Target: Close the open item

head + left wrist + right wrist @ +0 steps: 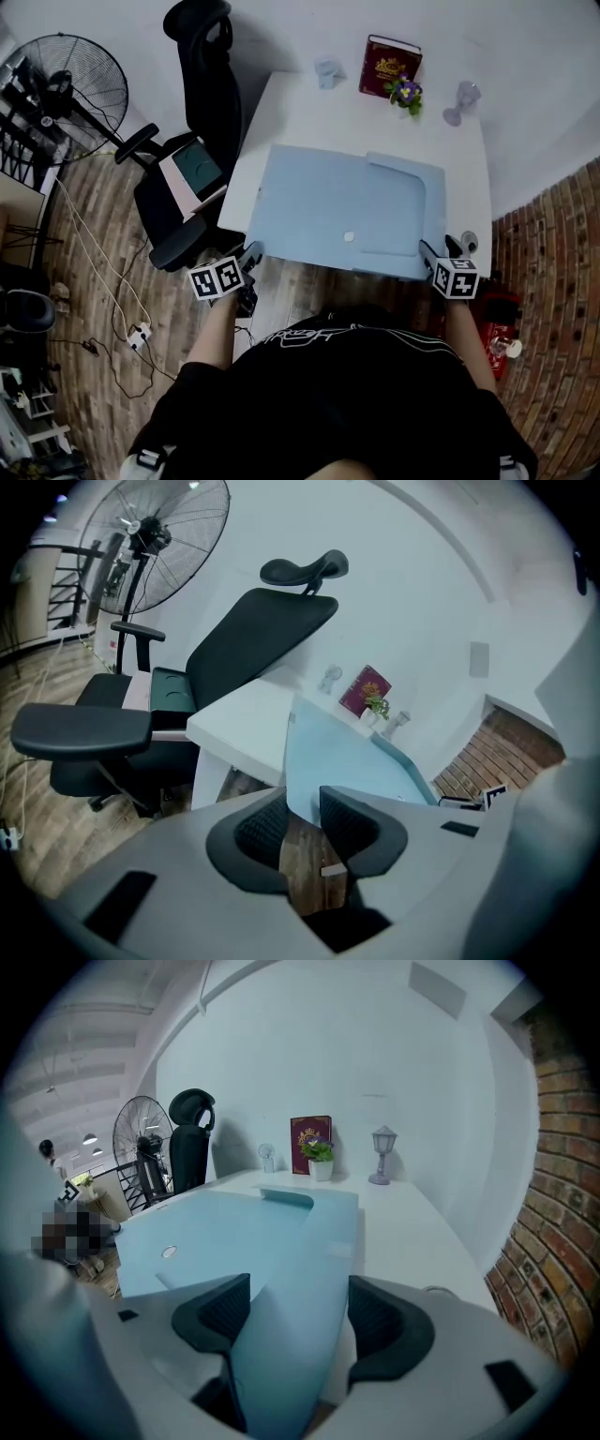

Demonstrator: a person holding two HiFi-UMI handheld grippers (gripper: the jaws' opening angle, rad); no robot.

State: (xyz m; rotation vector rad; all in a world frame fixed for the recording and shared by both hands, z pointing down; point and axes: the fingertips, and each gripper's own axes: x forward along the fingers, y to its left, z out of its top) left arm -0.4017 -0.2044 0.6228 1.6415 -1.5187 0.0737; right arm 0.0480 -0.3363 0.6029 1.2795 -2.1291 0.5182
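Observation:
A large pale blue folder (347, 211) lies open and flat on the white table (309, 112), with a small white snap (349, 236) near its front edge. My left gripper (251, 255) is at its near left corner. In the left gripper view that corner of the folder (337, 752) reaches in between the narrowly parted jaws of the left gripper (302, 822), with floor showing through the gap. My right gripper (439, 249) is at the near right corner. The right gripper (298, 1312) stands wide open around a raised edge of the folder (281, 1335).
At the table's far edge stand a dark red book (389, 64), a small potted plant (406, 94), a little lamp (461, 101) and a small pale object (327, 72). A black office chair (202, 103) and a fan (70, 89) stand left of the table. A brick wall (553, 281) runs on the right.

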